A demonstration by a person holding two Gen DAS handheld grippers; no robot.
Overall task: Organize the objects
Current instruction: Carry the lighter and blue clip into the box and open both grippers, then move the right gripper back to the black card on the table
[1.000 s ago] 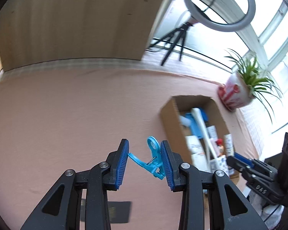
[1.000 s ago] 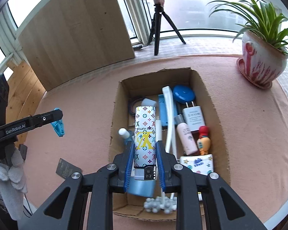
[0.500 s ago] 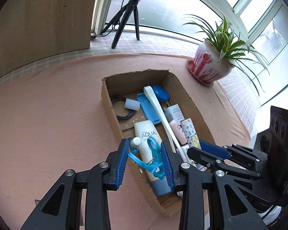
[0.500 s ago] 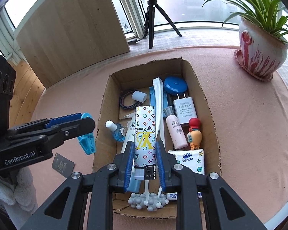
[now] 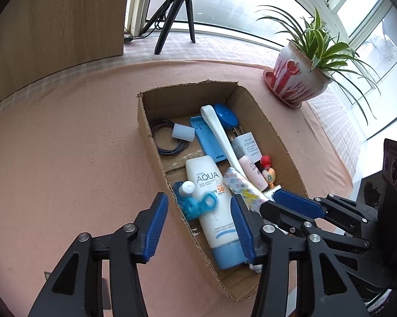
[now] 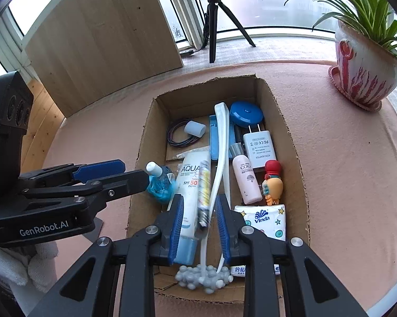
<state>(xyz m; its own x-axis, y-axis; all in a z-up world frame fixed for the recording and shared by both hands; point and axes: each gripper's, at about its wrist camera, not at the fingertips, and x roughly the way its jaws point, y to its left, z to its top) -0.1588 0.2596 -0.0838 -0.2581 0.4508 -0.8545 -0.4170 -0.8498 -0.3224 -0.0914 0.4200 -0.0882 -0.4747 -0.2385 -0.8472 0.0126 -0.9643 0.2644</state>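
I am holding both tongs over the box, which is sitting on the pink cloth. My left gripper is standing wide apart and is gripping nothing; the blue clip is showing blurred between its fingers, over the small blue bottle at the box's 9 o'clock wall, and I cannot tell if it is already resting there. My right gripper is also parted and is clamping nothing; the patterned tube, blurred too, is appearing between its fingers, over the white sunscreen tube and the long white handle. I cannot tell if it is touching them. The plant pot is standing at 2 o'clock from the box, well apart from it.
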